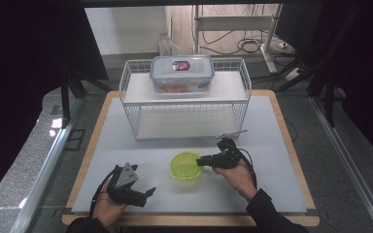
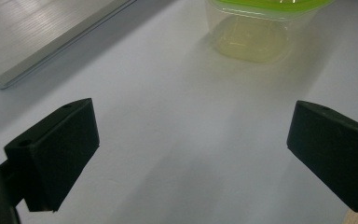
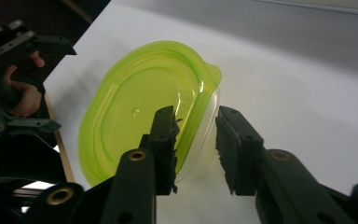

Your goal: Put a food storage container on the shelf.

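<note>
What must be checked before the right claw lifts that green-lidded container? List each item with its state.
1. Right claw straddles the container at its rim, one jaw over the green lid, one outside the wall: ok.
2. Jaws clamped on the rim: not ok, a gap shows between them.
3. Lid pressed down all round: cannot tell.
4. Container stands flat on the table: ok.
5. Left claw open, holding nothing, apart from the container: ok.
</note>
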The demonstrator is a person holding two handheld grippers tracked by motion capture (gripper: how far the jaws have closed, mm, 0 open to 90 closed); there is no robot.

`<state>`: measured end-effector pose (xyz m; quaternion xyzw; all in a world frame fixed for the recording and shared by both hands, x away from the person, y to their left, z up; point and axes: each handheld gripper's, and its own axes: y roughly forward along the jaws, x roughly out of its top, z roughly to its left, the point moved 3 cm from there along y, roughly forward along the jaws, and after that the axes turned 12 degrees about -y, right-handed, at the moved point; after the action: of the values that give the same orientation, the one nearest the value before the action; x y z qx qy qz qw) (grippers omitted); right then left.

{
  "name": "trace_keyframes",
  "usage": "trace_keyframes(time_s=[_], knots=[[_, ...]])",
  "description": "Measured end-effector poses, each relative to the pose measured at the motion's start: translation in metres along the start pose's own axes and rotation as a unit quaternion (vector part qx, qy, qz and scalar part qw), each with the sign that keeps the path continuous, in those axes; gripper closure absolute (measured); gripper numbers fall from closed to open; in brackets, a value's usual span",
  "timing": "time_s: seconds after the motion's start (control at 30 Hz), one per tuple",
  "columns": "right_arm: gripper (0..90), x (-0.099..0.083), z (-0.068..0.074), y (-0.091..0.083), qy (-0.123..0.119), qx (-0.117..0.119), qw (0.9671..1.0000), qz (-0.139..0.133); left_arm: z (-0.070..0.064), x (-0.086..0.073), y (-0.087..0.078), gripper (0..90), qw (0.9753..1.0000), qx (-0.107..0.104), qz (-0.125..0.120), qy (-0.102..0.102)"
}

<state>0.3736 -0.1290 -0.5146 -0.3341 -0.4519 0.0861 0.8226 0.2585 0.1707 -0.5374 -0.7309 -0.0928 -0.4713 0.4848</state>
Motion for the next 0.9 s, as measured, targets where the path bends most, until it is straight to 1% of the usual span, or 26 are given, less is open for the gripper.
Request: trace_keyframes(time_s=[0.07, 0.1, 0.13, 0.17, 0.23, 0.3, 0.47, 0.53, 0.6, 0.67, 0.73, 0.77, 0.8, 0.9], knots=[[72.7, 0.001, -0.001, 0.001, 0.003, 0.008, 1.0000, 0.001, 0.000, 0.000, 0.000, 2.0, 1.0000, 0.000, 0.001, 0.001], [76.7, 0.001, -0.002, 0.001, 0.002, 0.014, 0.9999, 0.003, 0.000, 0.000, 0.000, 2.0, 1.0000, 0.000, 0.001, 0.001], [77.6, 0.001, -0.002, 0.001, 0.002, 0.018, 0.9998, 0.004, 0.000, 0.000, 0.000, 2.0, 1.0000, 0.000, 0.000, 0.001], [76.8, 0.002, -0.002, 0.002, 0.002, 0.016, 0.9998, 0.006, 0.000, 0.000, 0.000, 2.0, 1.0000, 0.000, 0.000, 0.001], [69.9, 0.004, -0.003, 0.005, -0.003, 0.008, 0.9999, 0.010, 0.000, 0.000, 0.000, 2.0, 1.0000, 0.001, 0.000, 0.000], [66.2, 0.006, -0.003, 0.007, -0.008, 0.005, 0.9999, 0.012, 0.000, 0.000, 0.000, 2.0, 1.0000, 0.001, 0.000, 0.000], [64.0, 0.012, -0.002, 0.013, -0.010, 0.010, 0.9999, 0.005, 0.000, 0.000, 0.000, 2.0, 1.0000, 0.001, 0.000, 0.000], [64.0, 0.014, -0.003, 0.015, -0.009, 0.016, 0.9998, 0.004, 0.000, 0.000, 0.000, 2.0, 1.0000, 0.000, 0.000, -0.001], [65.6, 0.015, -0.004, 0.017, -0.010, 0.020, 0.9997, 0.007, 0.000, 0.000, 0.000, 2.0, 1.0000, 0.000, 0.000, -0.001], [68.7, 0.016, -0.006, 0.020, -0.006, 0.030, 0.9995, 0.006, 0.000, 0.000, 0.000, 2.1, 1.0000, 0.000, 0.001, -0.001], [72.9, 0.017, -0.009, 0.022, 0.003, 0.048, 0.9988, 0.005, 0.000, 0.000, 0.000, 2.1, 1.0000, 0.000, 0.001, 0.000], [77.8, 0.017, -0.010, 0.023, 0.009, 0.062, 0.9980, 0.004, 0.000, 0.000, 0.000, 2.0, 1.0000, 0.000, 0.000, 0.000], [78.9, 0.017, -0.010, 0.023, 0.012, 0.072, 0.9973, 0.003, 0.000, 0.000, 0.000, 2.1, 1.0000, 0.000, 0.000, 0.000], [80.1, 0.018, -0.009, 0.023, 0.008, 0.073, 0.9973, 0.008, 0.000, 0.000, 0.000, 2.1, 1.0000, 0.000, 0.001, 0.000]])
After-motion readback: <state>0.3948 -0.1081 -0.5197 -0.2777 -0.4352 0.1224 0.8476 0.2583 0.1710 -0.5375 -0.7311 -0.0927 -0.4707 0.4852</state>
